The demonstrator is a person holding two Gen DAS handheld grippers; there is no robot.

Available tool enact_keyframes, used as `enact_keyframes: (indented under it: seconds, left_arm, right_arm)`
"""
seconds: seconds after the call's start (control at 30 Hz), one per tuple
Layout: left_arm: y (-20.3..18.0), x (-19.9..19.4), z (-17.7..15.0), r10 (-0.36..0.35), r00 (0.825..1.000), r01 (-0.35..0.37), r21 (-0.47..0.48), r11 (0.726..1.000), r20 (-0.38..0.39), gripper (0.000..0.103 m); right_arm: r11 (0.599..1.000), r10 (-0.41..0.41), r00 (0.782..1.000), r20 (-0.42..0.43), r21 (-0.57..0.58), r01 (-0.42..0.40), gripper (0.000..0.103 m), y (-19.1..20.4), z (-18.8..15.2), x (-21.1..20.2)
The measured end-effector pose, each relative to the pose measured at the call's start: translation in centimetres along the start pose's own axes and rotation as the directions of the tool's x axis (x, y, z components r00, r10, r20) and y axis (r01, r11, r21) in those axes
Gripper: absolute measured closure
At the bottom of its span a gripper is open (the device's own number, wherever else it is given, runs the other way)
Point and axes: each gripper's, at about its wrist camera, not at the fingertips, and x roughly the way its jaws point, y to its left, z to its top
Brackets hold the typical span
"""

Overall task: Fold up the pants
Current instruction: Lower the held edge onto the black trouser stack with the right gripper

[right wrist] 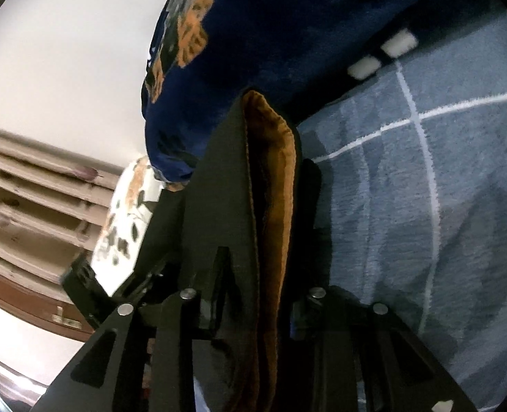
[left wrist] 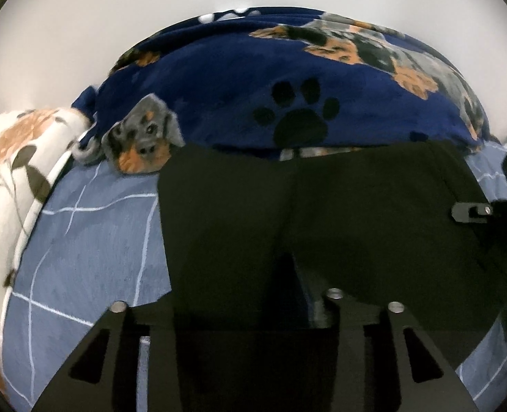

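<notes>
Pinching a doubled edge of the pants [right wrist: 270, 185], my right gripper [right wrist: 253, 171] fingers hold firm; the left gripper [left wrist: 253, 312] fingers stand spread, cloth between them unpressed. Pants lie flat on the bed [left wrist: 92, 240] beside the blanket [left wrist: 219, 79]. I judge a low, even lay-down avoids wrinkles.

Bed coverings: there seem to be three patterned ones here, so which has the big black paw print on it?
The navy fleece blanket bunched beyond the black pants. It alone carries puppy pictures and the paw print; the pale blue sheet has only white grid lines, and the white cover has leaves.
</notes>
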Motion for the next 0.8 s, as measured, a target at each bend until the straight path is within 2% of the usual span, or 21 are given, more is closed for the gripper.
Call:
enact_keyframes:
  seconds: [0.1,0.23,0.33,0.53,0.63,0.8]
  left_arm:
    - [0.6,0.2,-0.2,0.005,1.000,-0.004,-0.032,0.999,0.008,0.047]
    - [0.8,0.2,-0.5,0.047,0.999,-0.046,-0.057,0.997,0.018,0.029]
    - [0.9,0.2,-0.6,0.067,0.998,-0.065,-0.067,0.996,0.023,0.025]
    - [0.6,0.2,-0.7,0.114,0.993,-0.113,-0.056,0.992,0.029,0.016]
    - [0.5,0.2,-0.7,0.130,0.991,-0.129,-0.055,0.990,0.028,0.013]
    - [0.7,0.2,-0.7,0.136,0.990,-0.134,-0.067,0.989,0.028,0.011]
  right_arm:
    - [0.997,-0.057,0.998,0.025,-0.059,0.058,0.073,1.0,-0.2,0.1]
    - [0.992,-0.095,0.994,0.060,-0.077,0.099,0.071,1.4,-0.6,0.1]
    - [0.986,-0.129,0.988,0.091,-0.096,0.137,0.068,2.0,-0.9,0.1]
    - [0.962,-0.196,0.971,0.135,-0.164,0.217,0.057,3.6,-1.6,0.3]
    - [0.942,-0.242,0.957,0.160,-0.199,0.271,0.050,4.3,-2.1,0.4]
    - [0.874,-0.345,0.908,0.237,-0.271,0.403,0.031,6.1,-3.2,0.9]
